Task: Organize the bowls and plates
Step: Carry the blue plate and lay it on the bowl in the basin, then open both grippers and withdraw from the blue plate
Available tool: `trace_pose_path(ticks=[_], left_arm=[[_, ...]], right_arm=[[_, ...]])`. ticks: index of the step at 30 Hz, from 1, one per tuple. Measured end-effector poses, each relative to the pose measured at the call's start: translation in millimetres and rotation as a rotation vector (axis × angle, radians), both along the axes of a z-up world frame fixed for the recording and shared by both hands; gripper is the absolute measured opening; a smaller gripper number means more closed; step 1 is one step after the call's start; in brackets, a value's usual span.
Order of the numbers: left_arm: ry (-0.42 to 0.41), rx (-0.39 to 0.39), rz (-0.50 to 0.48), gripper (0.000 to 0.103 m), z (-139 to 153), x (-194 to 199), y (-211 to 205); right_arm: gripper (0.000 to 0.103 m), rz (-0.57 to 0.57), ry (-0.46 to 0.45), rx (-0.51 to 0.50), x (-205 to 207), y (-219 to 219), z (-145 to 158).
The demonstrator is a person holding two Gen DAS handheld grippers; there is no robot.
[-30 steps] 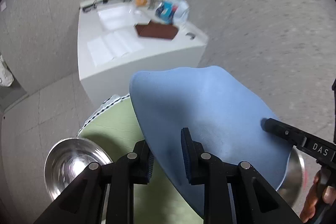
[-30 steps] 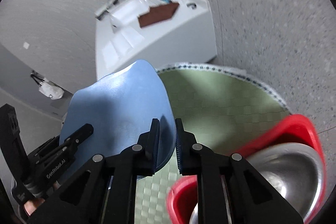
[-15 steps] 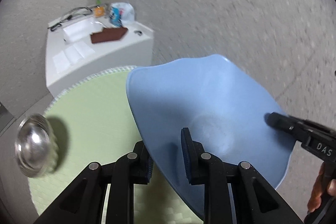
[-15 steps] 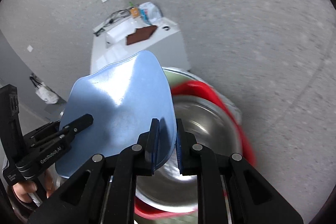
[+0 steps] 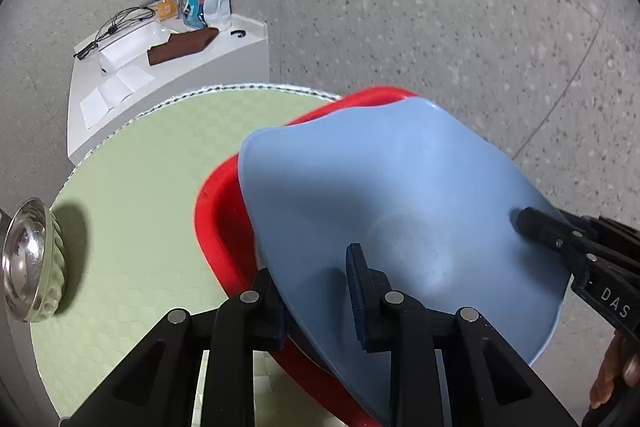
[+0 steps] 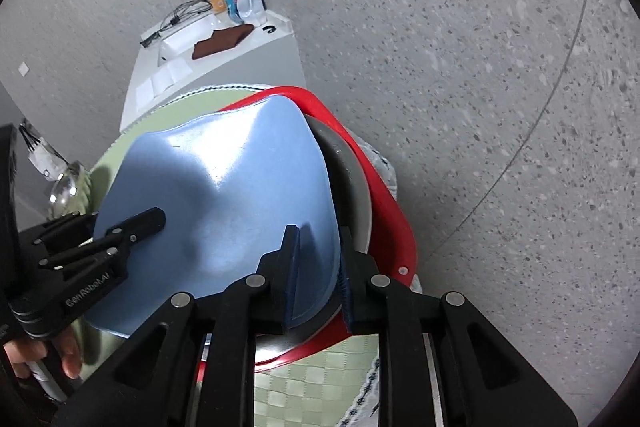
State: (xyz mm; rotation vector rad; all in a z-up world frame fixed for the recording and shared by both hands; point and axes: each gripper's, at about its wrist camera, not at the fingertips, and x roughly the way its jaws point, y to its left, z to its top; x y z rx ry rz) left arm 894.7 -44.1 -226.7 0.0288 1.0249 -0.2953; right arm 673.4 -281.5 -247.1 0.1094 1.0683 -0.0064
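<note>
While both grip: blue plate (image 5: 380,187) hangs tilted, mid-frame, over the red basin (image 5: 216,219).
Far left: steel bowl (image 5: 28,259) sits on the green desk (image 5: 152,187), well apart.
Left hand-held gripper (image 5: 316,279): clamped on the plate's near rim, bottom centre.
Basin: directly under and beyond the plate, with a steel dish (image 6: 352,179) inside.
Right hand-held gripper (image 6: 318,251): jaws have just been easing apart, with the rim between its pads.
Nearer hand: neither, I judge.
</note>
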Motion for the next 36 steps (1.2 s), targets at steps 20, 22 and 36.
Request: trace_pose_path(ticks=[20,22,36], left_arm=[[0.024,-0.099,-0.068,0.076,10,-16,9],[0.025,-0.120,-0.070,0.083,15,-19,20],[-0.182,-0.056,-0.039,0.093,74,-108,189]], right_arm=[[0.061,-0.069,-0.079,-0.069,-28,8,4],[0.063,-0.088,-0.095,-0.073,-33,10,12],[0.070,-0.044,-0.204,-0.011,-77,121,68]])
